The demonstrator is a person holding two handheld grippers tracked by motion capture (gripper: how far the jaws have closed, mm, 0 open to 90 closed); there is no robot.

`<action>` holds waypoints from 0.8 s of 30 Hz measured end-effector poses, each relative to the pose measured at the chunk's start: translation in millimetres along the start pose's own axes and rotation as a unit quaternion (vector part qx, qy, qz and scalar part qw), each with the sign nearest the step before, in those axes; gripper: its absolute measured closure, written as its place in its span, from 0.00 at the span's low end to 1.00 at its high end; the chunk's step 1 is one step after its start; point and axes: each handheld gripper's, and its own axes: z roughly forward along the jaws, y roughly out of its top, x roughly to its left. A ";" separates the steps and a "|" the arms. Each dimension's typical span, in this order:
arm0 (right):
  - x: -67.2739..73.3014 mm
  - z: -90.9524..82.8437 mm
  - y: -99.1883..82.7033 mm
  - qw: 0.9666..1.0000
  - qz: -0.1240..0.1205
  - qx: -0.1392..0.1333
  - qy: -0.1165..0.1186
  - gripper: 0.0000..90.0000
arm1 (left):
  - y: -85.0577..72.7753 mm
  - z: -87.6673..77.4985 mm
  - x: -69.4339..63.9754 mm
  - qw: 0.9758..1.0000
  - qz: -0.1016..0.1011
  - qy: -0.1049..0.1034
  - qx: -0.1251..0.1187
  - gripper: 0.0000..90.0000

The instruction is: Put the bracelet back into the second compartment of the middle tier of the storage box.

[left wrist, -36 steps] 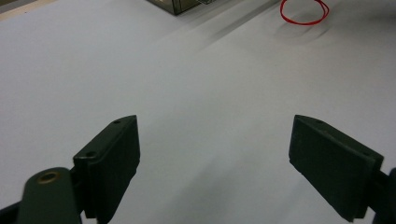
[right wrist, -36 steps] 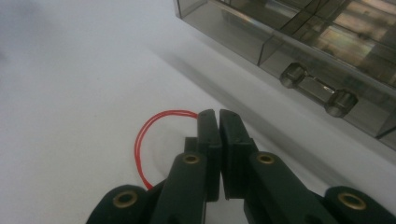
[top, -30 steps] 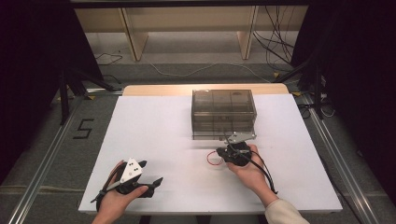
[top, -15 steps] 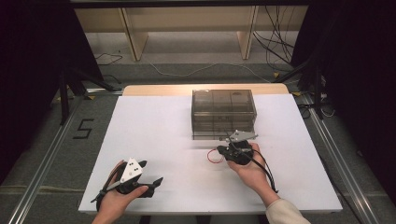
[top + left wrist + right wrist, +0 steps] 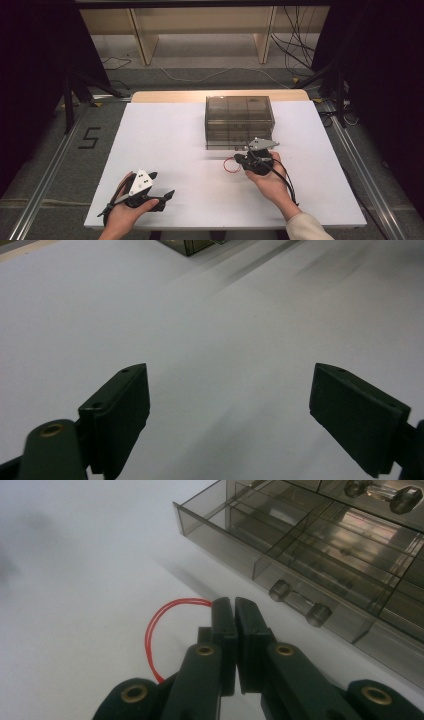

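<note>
White table (image 5: 165, 135), smoked drawer box (image 5: 239, 121), red wire loop (image 5: 230, 165)

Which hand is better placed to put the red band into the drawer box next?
Right. The right gripper is shut on the red band just in front of the drawer box; the left gripper is open, far off.

Off-task surroundings
White table (image 5: 170, 135) at centre; "5" floor mark (image 5: 89, 137) at 9 o'clock; wooden shelf legs (image 5: 142, 40) and loose cables (image 5: 295, 45) toward 12.

We lose the far end of the red loop (image 5: 156, 630) behind the right gripper (image 5: 234, 605), under its closed jaws
</note>
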 end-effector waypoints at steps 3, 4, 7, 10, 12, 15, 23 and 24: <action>-0.2 -1.7 1.3 1.000 0.003 -0.004 -0.001 0.98 | 0.0 0.1 0.2 1.000 0.001 0.001 0.000 0.18; -0.9 -2.4 1.7 1.000 0.001 -0.006 -0.001 0.98 | 0.0 0.1 0.2 1.000 0.001 0.001 0.000 0.18; -2.0 -4.6 3.0 1.000 0.004 -0.009 -0.003 0.98 | -0.2 0.1 0.1 1.000 0.000 0.000 0.000 0.18; -2.7 -6.0 3.7 1.000 0.004 -0.011 -0.004 0.98 | -0.2 -0.2 0.1 1.000 0.002 0.001 0.000 0.18; -3.4 -7.6 4.7 1.000 0.007 -0.015 -0.006 0.98 | -0.2 -0.4 -0.5 1.000 0.001 0.001 0.000 0.18; -4.1 -9.1 5.3 1.000 0.007 -0.015 -0.007 0.98 | -0.2 -0.6 -0.6 1.000 0.002 0.002 0.000 0.18; -7.6 -13.8 8.6 1.000 0.009 -0.024 -0.011 0.98 | 0.0 -0.2 -0.7 1.000 0.001 0.001 0.000 0.18; -8.1 -14.6 9.4 1.000 0.011 -0.025 -0.012 0.98 | 0.0 0.0 -0.7 1.000 0.001 0.001 0.000 0.18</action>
